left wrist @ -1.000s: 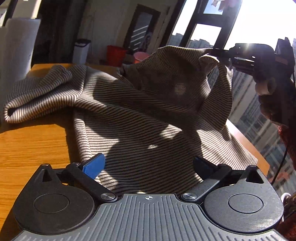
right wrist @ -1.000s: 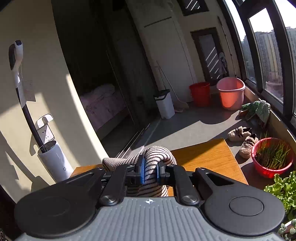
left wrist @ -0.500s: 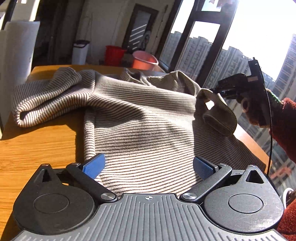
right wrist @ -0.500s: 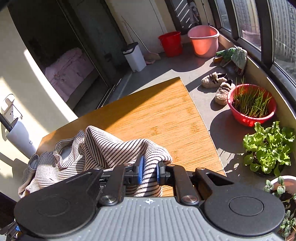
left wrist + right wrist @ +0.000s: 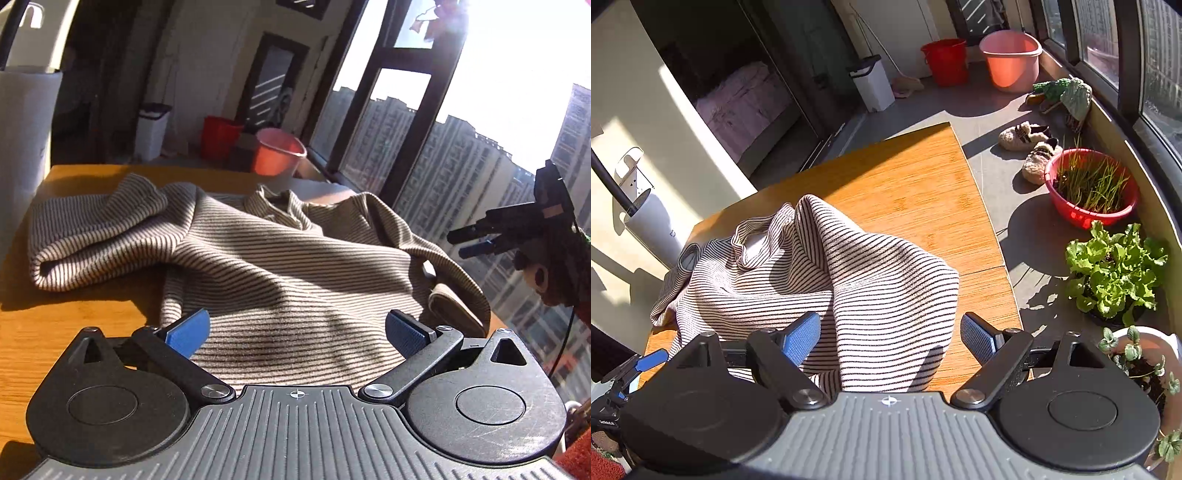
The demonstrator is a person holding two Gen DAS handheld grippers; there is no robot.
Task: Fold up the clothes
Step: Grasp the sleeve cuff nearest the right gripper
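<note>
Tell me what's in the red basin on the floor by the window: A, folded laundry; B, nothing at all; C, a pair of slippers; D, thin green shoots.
D: the right wrist view shows the red basin full of thin green shoots; the slippers lie on the floor beside it.

A second ago our right gripper (image 5: 888,338) pinched a bunched fold of the striped garment (image 5: 280,280) and held it up high. Now its jaws are opening and the cloth has dropped free, no pad pressing it. The raised fabric has sunk to a low heap on the worktop (image 5: 923,192), and our right gripper has drawn aside, clear of it.
</note>
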